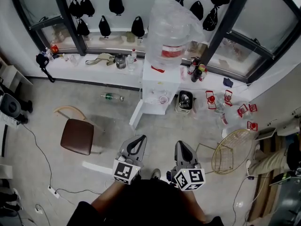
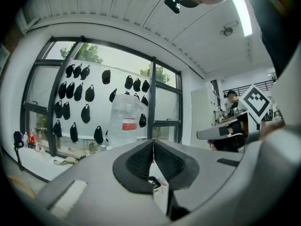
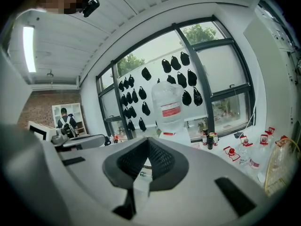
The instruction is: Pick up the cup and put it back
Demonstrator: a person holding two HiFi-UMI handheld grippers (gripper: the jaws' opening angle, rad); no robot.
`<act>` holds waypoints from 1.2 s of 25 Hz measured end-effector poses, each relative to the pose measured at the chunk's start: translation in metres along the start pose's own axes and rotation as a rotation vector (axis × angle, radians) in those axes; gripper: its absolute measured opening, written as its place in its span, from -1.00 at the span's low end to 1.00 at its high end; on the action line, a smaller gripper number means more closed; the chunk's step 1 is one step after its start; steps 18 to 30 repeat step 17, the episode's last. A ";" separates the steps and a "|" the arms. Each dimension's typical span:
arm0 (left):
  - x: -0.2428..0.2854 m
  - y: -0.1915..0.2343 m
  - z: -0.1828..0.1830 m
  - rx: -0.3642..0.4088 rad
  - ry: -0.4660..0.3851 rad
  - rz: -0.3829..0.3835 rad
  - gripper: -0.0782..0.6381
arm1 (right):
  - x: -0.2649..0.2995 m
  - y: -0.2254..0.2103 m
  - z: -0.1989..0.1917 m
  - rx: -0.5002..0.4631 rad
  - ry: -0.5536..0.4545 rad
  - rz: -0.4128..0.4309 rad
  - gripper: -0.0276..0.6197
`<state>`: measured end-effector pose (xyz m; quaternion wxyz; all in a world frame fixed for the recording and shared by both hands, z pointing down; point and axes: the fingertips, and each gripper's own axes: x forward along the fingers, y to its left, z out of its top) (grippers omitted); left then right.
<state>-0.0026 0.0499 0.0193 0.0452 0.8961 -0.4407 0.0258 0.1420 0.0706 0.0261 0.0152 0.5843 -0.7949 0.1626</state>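
Grey concrete floor fills the lower middle of the head view, where the left gripper (image 1: pixel 137 143) and right gripper (image 1: pixel 182 149) sit side by side, both clenched on nothing. Straight above them, at frame centre and well apart, the cup (image 1: pixel 163 99) rests on the white water dispenser (image 1: pixel 153 81), below the window wall's black caps (image 1: pixel 116 3).

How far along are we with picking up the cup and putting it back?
Can't tell whether it's begun or finished: the cup sits in the alcove of the water dispenser. Nothing is in hand: left tool and right tool are both shut, empty, near the person, far from it. If not started, reaching, lifting and returning are all left.
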 end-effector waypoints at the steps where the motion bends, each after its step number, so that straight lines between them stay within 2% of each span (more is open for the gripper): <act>1: -0.001 0.001 0.000 0.000 0.001 0.000 -0.76 | -0.001 0.002 0.000 -0.003 0.000 0.001 -0.93; 7: -0.007 0.006 -0.003 -0.014 0.005 0.005 -0.76 | -0.004 0.008 0.000 0.001 -0.003 0.002 -0.93; 30: -0.010 0.002 0.000 0.008 -0.012 -0.007 -0.76 | -0.010 0.013 0.002 -0.005 -0.015 0.008 -0.93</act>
